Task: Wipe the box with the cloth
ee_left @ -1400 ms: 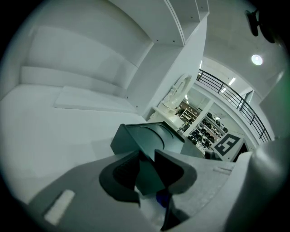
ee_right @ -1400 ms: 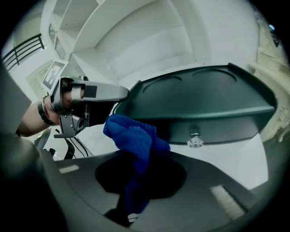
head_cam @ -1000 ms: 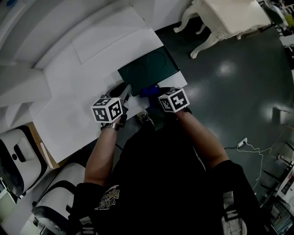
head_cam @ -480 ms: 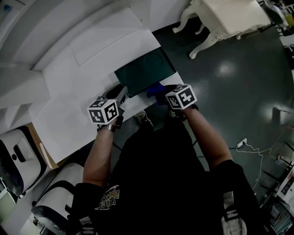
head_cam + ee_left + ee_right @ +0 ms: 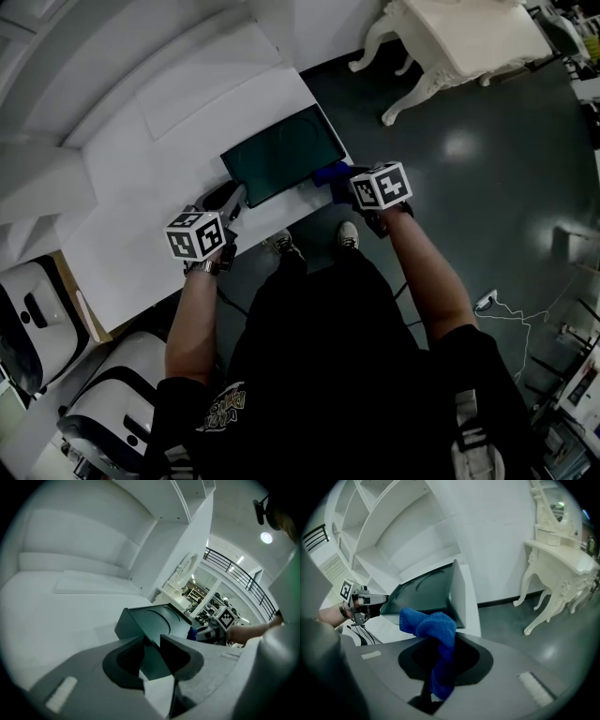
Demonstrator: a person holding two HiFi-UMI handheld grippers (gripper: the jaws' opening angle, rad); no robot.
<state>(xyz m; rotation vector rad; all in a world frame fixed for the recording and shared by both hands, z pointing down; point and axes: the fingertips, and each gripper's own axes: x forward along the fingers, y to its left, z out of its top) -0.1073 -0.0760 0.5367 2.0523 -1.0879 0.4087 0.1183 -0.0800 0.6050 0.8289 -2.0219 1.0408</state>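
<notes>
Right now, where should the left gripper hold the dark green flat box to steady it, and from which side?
By its thin near-left corner, from the person's side. The dark green flat box is wide, so only its edge fits the jaws; the left gripper is clamped there, clear of the blue cloth in the right gripper.

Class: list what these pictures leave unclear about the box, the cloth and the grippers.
- Whether the cloth touches the box: in the head view the right gripper's cube covers the spot; in the right gripper view the cloth itself blocks it.
- Right jaw tips: right gripper view, wrapped in cloth.
- Box's near corner: left gripper view, behind the left gripper.
</notes>
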